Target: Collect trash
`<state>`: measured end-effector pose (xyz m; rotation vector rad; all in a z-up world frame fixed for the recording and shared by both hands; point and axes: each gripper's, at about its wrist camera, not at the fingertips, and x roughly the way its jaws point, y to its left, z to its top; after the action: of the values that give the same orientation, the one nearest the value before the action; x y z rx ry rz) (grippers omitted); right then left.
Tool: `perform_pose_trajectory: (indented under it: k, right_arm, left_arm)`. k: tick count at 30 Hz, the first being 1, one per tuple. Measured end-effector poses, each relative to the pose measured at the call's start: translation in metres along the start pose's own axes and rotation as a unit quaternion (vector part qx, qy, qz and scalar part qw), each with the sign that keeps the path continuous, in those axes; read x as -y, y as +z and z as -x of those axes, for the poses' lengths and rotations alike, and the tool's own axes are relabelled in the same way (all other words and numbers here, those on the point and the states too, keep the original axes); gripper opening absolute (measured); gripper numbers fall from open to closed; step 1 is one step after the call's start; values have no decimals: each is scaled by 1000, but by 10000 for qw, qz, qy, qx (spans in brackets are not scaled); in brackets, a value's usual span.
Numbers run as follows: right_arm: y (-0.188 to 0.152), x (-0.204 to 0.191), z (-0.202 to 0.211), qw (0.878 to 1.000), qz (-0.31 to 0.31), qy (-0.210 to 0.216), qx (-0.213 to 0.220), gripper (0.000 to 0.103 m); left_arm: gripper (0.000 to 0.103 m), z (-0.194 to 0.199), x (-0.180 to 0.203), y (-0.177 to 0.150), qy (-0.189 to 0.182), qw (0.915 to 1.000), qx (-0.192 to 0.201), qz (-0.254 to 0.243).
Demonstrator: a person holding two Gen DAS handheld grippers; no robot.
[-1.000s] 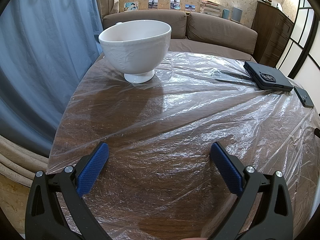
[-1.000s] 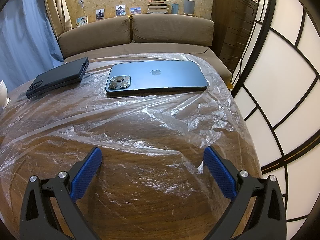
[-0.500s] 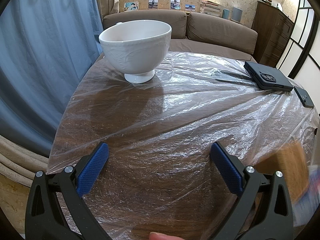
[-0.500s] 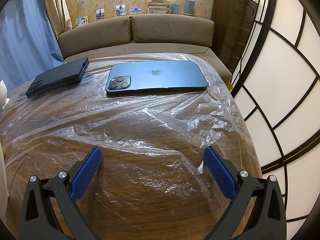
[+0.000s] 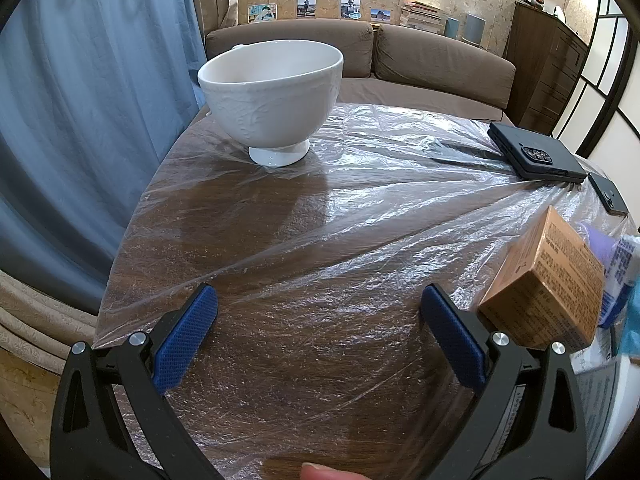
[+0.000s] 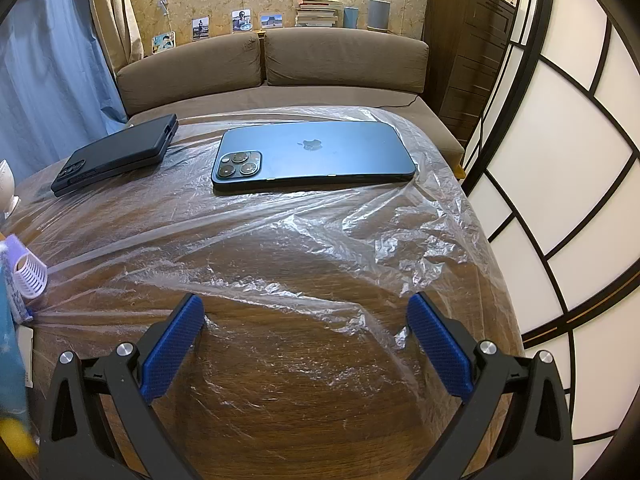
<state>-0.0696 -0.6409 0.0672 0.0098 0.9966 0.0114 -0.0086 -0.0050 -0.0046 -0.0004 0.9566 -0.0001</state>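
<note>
Now a brown box [image 5: 550,280] and blue packets [image 5: 622,268] have come in at the right edge of the left view; a second ago that spot was bare. Both tongs, left [image 5: 320,336] and right [image 6: 306,346], are spread wide and hold nothing, low in the frame, likely waiting for trash. It sits on the table [image 5: 320,360], on the plastic sheet [image 6: 360,240]. Higher up rest two phones [image 6: 316,156] and a white bowl [image 5: 272,92].
</note>
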Motion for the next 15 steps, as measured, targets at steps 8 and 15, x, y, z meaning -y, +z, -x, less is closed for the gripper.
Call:
perform_pose_trajectory:
  k: [8, 15]
  right_arm:
    - [0, -1, 0, 10000, 1, -1, -1, 99]
    - [0, 0, 0, 10000, 0, -1, -1, 99]
  left_arm:
    - [102, 0, 0, 0, 0, 10000, 0, 1]
    - [102, 0, 0, 0, 1, 10000, 0, 0]
